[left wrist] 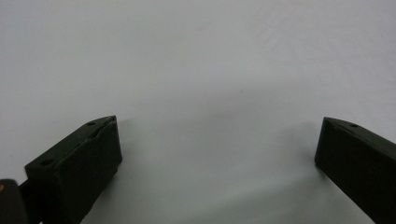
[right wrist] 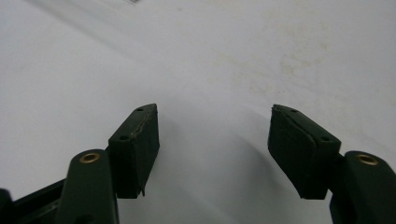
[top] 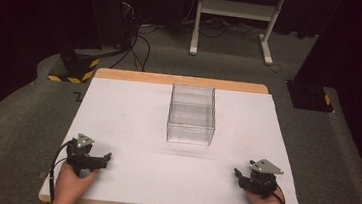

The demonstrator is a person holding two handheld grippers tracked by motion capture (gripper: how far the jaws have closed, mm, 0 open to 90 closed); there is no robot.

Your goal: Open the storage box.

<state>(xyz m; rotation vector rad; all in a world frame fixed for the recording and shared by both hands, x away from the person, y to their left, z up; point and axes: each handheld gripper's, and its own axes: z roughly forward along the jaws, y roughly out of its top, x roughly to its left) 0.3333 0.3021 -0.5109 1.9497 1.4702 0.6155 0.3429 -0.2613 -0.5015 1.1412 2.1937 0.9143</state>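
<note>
both sets of fingers rest spread apart and empty on the table [top: 133, 107], left gripper [top: 104, 159] and right gripper [top: 238, 175] at its near corners, probably waiting; the clear box [top: 192, 114] stands untouched between them, farther back.

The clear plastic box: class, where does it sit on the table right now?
In the high view the clear plastic box stands on the white table, centred toward the far edge, ahead of and between the left gripper and right gripper.
</note>
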